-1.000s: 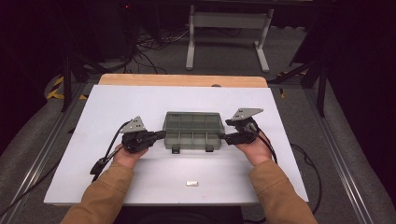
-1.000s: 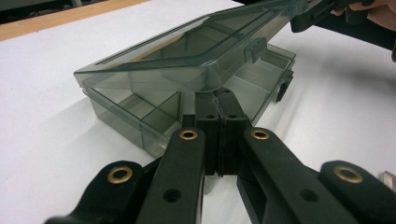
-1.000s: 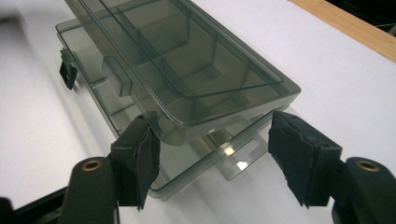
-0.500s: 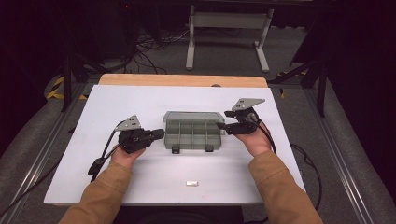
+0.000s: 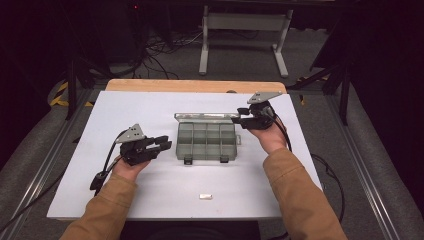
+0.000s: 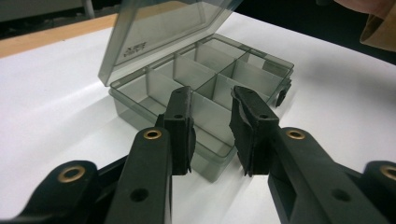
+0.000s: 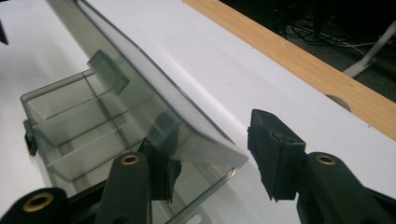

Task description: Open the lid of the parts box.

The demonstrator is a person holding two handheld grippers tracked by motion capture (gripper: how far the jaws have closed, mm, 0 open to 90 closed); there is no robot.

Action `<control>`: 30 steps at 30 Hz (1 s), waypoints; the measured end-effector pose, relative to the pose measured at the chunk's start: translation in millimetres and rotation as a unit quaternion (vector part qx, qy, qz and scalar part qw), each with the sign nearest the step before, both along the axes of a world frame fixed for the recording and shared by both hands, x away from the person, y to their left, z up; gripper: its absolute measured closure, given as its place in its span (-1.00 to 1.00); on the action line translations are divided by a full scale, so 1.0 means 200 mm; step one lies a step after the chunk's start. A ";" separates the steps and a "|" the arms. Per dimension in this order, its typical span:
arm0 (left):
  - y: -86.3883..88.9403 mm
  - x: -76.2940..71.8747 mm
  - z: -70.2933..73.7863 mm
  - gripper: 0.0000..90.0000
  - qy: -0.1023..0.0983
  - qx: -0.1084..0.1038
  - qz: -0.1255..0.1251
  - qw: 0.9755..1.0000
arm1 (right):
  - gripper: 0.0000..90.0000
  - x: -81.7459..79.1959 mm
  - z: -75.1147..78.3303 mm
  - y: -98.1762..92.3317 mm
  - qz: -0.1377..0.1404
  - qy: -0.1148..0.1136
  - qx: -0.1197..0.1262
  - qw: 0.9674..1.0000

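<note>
Left gripper (image 5: 162, 143) gapes empty beside box (image 5: 206, 142); right gripper (image 5: 243, 116), closing, straddles lid (image 7: 154, 93) loosely.

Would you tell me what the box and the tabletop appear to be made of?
Box: likely smoky translucent plastic, glossy; its dividers show through lid and walls. Tabletop: a white matte sheet, perhaps laminate, over what looks like wood, showing as a tan strip at its far edge.

The right gripper (image 7: 212, 161) rises from the bottom of the frame, its two black jaws standing apart after closing in; the raised smoky transparent plastic lid (image 7: 154, 100) runs from the upper left down to its corner between them; the left jaw is under the lid, touching it; the right jaw stands clear; the grey divided plastic box (image 7: 70, 130) lies at left on the white tabletop (image 7: 224, 70); a wooden edge strip (image 7: 299, 60) crosses the upper right.
</note>
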State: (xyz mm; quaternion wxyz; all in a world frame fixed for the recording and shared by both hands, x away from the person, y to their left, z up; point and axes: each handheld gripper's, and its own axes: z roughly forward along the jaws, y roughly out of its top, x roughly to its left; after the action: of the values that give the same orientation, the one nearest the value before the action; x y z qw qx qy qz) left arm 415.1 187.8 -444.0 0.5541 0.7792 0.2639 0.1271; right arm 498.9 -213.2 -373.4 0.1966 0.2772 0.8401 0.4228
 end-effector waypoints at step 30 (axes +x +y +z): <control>0.19 -0.10 -0.03 -0.24 -0.035 0.002 0.030 0.999 | 0.44 0.26 -0.13 0.00 -0.046 0.005 0.017 0.999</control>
State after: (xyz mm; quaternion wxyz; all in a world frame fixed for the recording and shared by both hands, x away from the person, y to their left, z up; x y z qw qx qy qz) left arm 395.4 226.4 -449.9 0.5573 0.7671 0.2676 0.1712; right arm 550.6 -213.1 -399.8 0.2072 0.3209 0.8199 0.4264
